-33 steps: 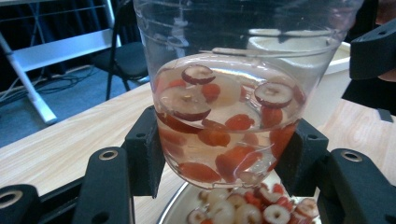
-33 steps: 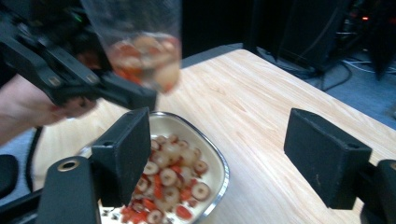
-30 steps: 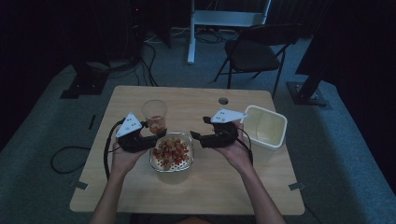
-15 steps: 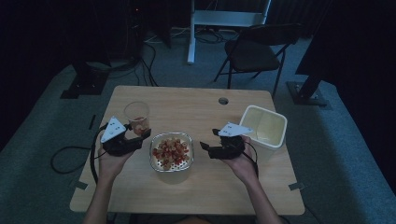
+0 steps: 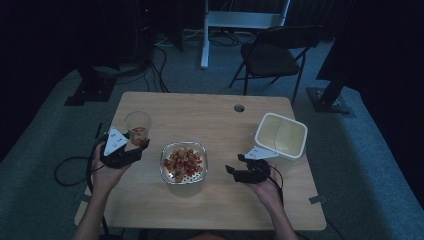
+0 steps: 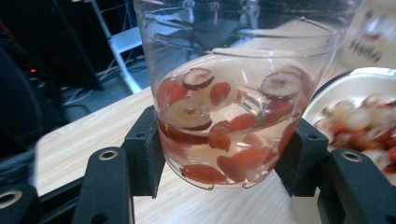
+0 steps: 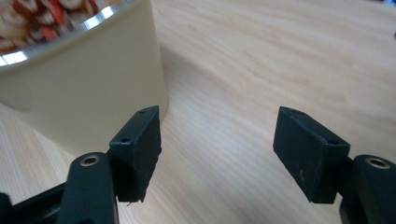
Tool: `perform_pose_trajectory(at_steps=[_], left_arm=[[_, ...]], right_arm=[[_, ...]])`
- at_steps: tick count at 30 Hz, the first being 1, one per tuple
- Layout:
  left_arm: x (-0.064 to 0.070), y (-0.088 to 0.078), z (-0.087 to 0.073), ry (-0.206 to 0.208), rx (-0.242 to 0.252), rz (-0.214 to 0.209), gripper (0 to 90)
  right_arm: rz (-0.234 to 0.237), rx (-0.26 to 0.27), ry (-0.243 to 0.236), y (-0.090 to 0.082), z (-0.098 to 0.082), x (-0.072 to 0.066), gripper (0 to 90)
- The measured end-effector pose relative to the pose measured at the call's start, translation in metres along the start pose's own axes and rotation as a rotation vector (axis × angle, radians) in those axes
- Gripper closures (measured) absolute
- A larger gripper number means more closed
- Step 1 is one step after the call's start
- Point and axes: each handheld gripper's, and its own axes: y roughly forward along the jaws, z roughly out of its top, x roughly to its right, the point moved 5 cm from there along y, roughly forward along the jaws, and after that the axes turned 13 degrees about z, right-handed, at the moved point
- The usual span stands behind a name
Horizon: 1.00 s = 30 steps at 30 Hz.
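Wooden table (image 5: 210,112); clear cup (image 6: 233,93) holds red-skinned fruit slices (image 6: 205,126).

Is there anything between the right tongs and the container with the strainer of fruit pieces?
Nothing visible. The right tongs are open, their jaws just closing on nothing, and only bare table lies between them and the cream container beside them.

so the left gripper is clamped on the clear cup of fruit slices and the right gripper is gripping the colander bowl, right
Not quite. The left gripper does clamp the clear cup, but the right gripper grips nothing: the right gripper view shows its jaws apart over bare table, beside the colander bowl.
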Motion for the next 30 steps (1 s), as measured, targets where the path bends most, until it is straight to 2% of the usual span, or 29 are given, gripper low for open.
perform_pose_trajectory(at_steps=[2, 5, 8, 11, 12, 13, 14, 18, 20, 21, 24, 27, 28, 30], left_arm=[[-0.001, 0.001, -0.001, 0.019, -0.013, 0.012, 43.0], [-0.001, 0.0, -0.001, 0.071, -0.032, 0.052, 43.0], [0.004, -0.001, 0.0, 0.154, -0.047, 0.091, 43.0], [0.009, -0.002, 0.003, 0.213, -0.05, 0.11, 42.9], [0.009, -0.002, 0.003, 0.213, -0.05, 0.11, 42.9], [0.012, -0.003, 0.005, 0.255, -0.051, 0.124, 42.9], [0.013, -0.003, 0.006, 0.273, -0.051, 0.13, 42.9], [0.017, -0.004, 0.008, 0.319, -0.046, 0.145, 42.9], [0.018, -0.004, 0.009, 0.322, -0.046, 0.143, 42.9], [0.017, -0.003, 0.009, 0.319, -0.045, 0.146, 42.9], [0.017, -0.003, 0.009, 0.31, -0.041, 0.143, 42.9], [0.016, -0.003, 0.009, 0.299, -0.04, 0.14, 42.9], [0.015, -0.003, 0.008, 0.295, -0.04, 0.138, 42.9], [0.014, -0.003, 0.007, 0.286, -0.038, 0.139, 42.9]], right_arm=[[-0.001, -0.009, 0.012, 0.002, -0.007, 0.002, 31.9], [0.0, -0.018, 0.03, 0.003, -0.015, 0.004, 31.9], [0.0, -0.023, 0.043, 0.005, -0.02, 0.006, 32.0], [0.0, -0.026, 0.052, 0.006, -0.022, 0.007, 32.1], [0.002, -0.026, 0.052, 0.007, -0.023, 0.006, 32.2], [0.005, -0.029, 0.053, 0.008, -0.023, 0.005, 32.2], [0.009, -0.029, 0.053, 0.009, -0.024, 0.004, 32.2], [0.033, -0.037, 0.051, 0.017, -0.025, -0.003, 33.4], [0.046, -0.038, 0.052, 0.019, -0.025, -0.006, 33.7], [0.085, -0.052, 0.038, 0.028, -0.025, -0.016, 33.7], [0.137, -0.06, 0.021, 0.041, -0.023, -0.032, 35.1], [0.146, -0.062, 0.016, 0.044, -0.023, -0.035, 36.1], [0.174, -0.065, -0.001, 0.054, -0.019, -0.044, 40.0], [0.175, -0.073, -0.007, 0.059, -0.016, -0.047, 41.3]])
